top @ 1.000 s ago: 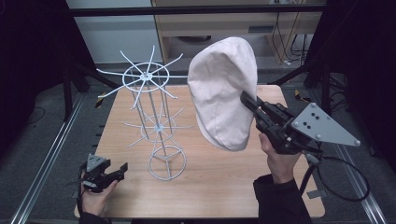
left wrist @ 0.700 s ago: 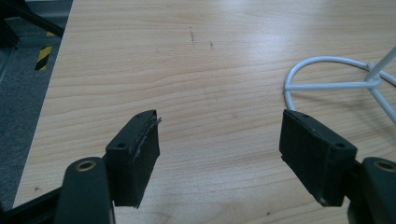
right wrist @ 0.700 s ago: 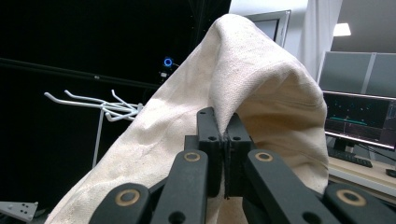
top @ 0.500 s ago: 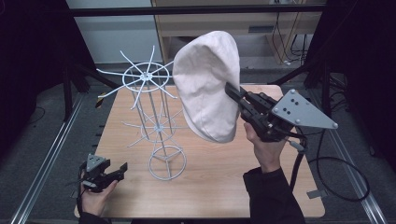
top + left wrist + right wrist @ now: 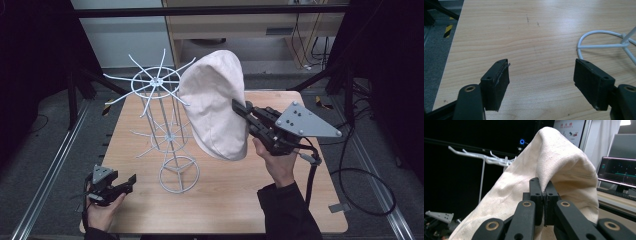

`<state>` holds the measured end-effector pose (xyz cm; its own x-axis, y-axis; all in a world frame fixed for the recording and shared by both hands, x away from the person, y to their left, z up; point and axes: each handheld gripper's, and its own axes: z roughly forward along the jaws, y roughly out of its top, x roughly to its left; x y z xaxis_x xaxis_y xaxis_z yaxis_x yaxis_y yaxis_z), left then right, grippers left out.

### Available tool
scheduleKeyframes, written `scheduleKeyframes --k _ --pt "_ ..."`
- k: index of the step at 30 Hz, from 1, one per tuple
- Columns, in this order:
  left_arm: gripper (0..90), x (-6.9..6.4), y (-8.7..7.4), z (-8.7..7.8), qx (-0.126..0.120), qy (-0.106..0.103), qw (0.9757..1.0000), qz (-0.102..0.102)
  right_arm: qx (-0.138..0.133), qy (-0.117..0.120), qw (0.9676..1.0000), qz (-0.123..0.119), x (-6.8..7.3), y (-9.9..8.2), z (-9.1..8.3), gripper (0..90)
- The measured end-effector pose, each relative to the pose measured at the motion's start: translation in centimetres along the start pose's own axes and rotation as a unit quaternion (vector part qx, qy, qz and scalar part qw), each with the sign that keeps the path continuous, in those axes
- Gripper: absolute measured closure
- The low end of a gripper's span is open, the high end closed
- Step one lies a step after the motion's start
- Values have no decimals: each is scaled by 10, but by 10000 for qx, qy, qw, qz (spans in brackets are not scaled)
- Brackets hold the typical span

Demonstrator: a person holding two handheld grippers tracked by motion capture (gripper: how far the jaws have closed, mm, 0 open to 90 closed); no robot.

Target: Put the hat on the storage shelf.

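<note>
A cream cloth hat (image 5: 215,102) hangs in the air over the table, pinched at its edge by my right gripper (image 5: 239,109), which is shut on it. In the right gripper view the hat (image 5: 554,170) drapes over the closed jaws of the right gripper (image 5: 543,188). A white wire rack (image 5: 160,125) with spoke arms stands just left of the hat, and the hat's left side overlaps the rack's top arms in the high view. My left gripper (image 5: 131,179) rests low at the table's front left, open and empty. Its jaws stand wide apart around the left gripper's gap (image 5: 541,85), with the rack's base ring (image 5: 599,45) ahead to the right.
The wooden table (image 5: 280,210) has dark metal frame rails on both sides. A cable (image 5: 350,175) loops off the right gripper past the table's right edge. A monitor (image 5: 619,175) stands on a desk behind the hat in the right gripper view.
My right gripper has carried the hat leftward and slightly down, closer to the rack's top arms. The left gripper has stayed put.
</note>
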<state>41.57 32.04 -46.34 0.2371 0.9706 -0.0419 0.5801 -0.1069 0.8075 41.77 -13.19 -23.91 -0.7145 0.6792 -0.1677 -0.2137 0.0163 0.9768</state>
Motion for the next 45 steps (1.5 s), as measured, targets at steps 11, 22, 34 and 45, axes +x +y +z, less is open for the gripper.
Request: scheduleKeyframes --k 11,22,34,45 --pt "285 0 0 0 7 6 10000 8 362 140 9992 78 2 -20 0 882" --pt "285 0 0 0 13 10 10000 14 604 229 9977 189 4 -31 5 852" --pt "285 0 0 0 14 19 10000 6 920 275 9951 225 7 -40 14 787" --pt "285 0 0 0 14 22 10000 1 1108 200 9931 327 10 -45 23 642"
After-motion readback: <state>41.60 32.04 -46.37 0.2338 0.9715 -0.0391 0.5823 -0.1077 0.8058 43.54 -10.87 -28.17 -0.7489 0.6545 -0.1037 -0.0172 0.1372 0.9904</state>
